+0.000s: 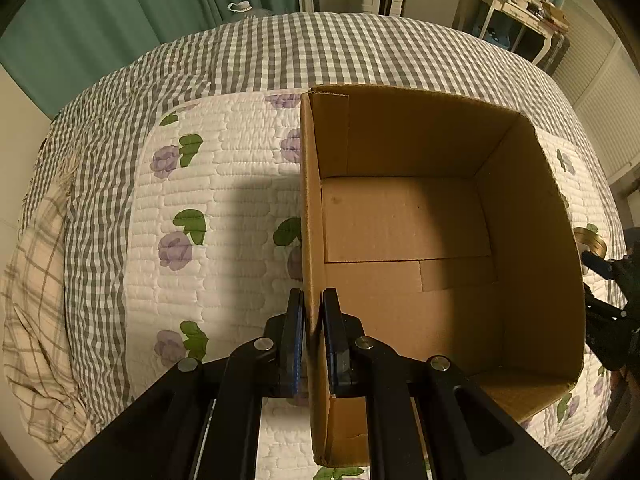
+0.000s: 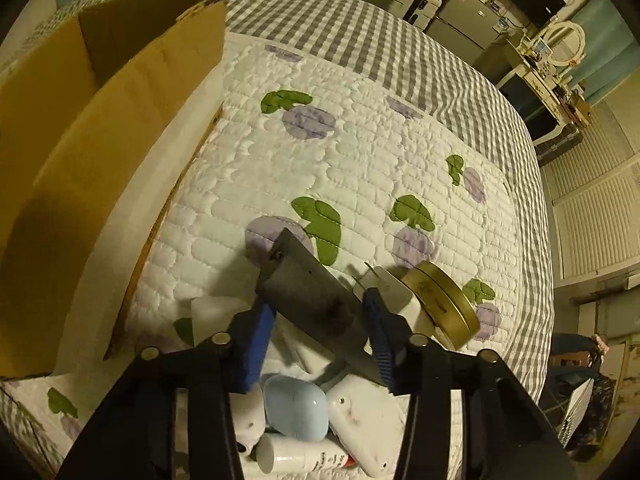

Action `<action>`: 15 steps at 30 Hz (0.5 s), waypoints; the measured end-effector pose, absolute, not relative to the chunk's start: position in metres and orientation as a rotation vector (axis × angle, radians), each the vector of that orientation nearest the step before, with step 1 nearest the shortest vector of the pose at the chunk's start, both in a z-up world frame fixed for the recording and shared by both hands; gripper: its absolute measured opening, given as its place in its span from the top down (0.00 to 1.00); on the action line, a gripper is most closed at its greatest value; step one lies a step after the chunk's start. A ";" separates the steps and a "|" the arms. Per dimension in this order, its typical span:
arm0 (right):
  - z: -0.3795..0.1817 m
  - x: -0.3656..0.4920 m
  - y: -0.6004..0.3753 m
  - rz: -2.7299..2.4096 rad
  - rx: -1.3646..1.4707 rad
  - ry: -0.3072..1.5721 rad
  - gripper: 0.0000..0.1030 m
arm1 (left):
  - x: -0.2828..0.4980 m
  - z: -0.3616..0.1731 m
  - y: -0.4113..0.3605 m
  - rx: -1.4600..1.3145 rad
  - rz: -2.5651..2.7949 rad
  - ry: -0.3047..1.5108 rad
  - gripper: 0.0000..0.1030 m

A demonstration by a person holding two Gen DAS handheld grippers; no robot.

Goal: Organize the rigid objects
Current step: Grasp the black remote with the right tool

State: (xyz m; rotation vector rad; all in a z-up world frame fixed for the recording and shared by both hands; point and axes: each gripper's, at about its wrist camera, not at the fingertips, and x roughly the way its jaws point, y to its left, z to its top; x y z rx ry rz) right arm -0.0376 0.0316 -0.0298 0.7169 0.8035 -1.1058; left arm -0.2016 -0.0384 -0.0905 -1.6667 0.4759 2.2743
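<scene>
Pinching box wall [image 1: 313,200], left tongs [image 1: 313,312]

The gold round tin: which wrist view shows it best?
The right wrist view. There the gold round tin stands tilted on edge on the quilt, just right of the right gripper. The left wrist view shows only a sliver of it past the cardboard box.

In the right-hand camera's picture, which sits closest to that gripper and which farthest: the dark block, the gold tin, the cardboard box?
1. Dark block: between the right gripper's fingers.
2. Gold tin: just to the right.
3. Cardboard box: far left on the quilt.
</scene>
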 end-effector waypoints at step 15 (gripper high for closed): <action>0.008 -0.064 0.036 -1.138 0.656 0.699 0.83 | -0.200 -0.092 -0.038 -1.656 2.253 0.509 0.91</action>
